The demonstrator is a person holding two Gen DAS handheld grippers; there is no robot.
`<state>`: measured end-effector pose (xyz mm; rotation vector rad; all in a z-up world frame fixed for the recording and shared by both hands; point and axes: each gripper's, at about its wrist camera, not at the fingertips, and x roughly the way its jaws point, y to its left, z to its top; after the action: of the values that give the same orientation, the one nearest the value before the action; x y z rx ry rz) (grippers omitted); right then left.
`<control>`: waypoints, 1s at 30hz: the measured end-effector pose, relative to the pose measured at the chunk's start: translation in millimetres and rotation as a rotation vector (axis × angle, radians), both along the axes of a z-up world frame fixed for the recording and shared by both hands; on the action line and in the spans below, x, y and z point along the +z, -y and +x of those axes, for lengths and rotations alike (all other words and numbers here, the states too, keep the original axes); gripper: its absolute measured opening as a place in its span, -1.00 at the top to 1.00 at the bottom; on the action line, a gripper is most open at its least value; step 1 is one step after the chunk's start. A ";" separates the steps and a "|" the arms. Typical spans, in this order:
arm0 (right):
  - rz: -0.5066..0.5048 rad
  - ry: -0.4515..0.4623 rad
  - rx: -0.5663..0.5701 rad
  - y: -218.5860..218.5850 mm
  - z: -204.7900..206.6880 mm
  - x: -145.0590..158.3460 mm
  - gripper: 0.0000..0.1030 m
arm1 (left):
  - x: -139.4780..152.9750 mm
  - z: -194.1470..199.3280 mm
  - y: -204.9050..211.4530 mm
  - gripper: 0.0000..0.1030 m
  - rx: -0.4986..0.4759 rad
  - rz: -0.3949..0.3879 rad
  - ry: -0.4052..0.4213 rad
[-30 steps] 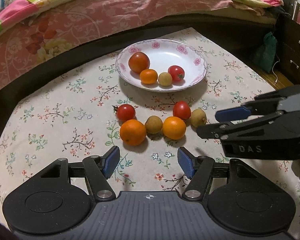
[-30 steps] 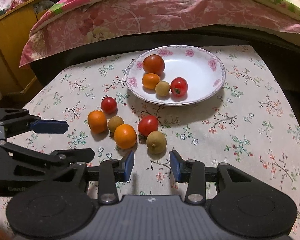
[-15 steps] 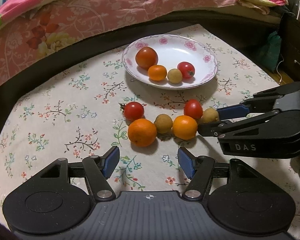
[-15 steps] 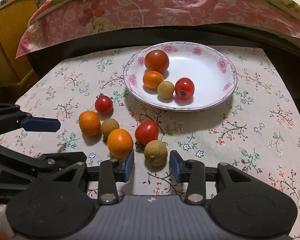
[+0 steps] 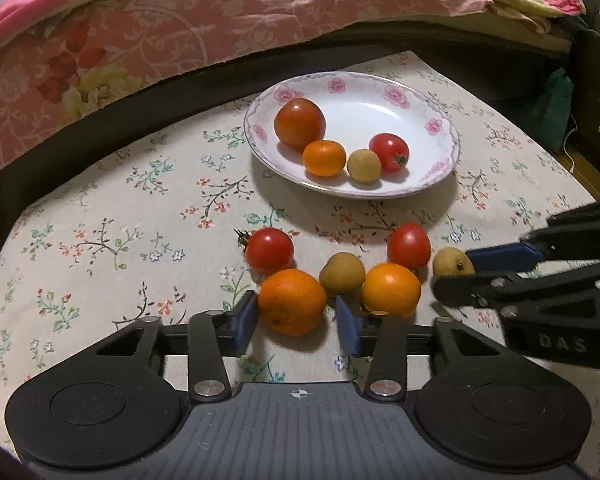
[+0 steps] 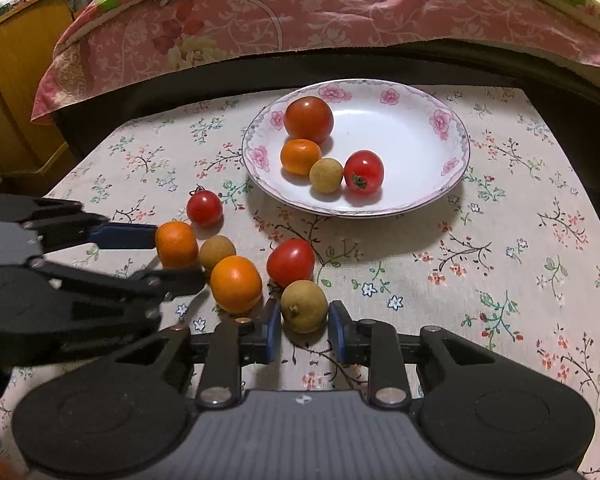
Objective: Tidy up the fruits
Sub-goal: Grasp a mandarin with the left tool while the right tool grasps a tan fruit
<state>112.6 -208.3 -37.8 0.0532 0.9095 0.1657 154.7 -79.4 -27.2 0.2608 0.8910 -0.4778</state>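
Since both jaws sit spread, left gripper (image 5: 296, 320) brackets orange (image 5: 292, 301), right gripper (image 6: 303, 330) brackets longan (image 6: 304, 306), pre-pinch for plate (image 5: 440, 118).

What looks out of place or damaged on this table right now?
Nothing looks damaged or spilled. Six fruits lie loose on the tablecloth in front of the plate, which holds four. The left tongs bracket an orange; the right tongs bracket a small brown fruit.
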 end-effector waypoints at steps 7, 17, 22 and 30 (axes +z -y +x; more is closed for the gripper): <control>0.020 0.013 -0.007 4.2 -4.2 4.8 0.48 | 0.1 -1.7 2.3 0.15 -0.010 -0.004 0.001; 0.017 -0.004 0.013 5.1 -8.3 3.3 0.51 | 5.0 -17.6 -9.4 0.15 -0.048 0.006 -0.018; 0.023 -0.006 0.013 3.5 -7.1 0.0 0.50 | 3.2 -17.1 -14.0 0.14 -0.053 -0.001 -0.034; -0.038 0.014 -0.003 0.5 -0.3 -3.9 0.24 | 1.4 -16.9 -10.2 0.11 -0.064 0.007 -0.028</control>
<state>112.3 -208.8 -41.7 0.0180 0.8987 0.1462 137.8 -69.2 -25.8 0.2904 0.9141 -0.5389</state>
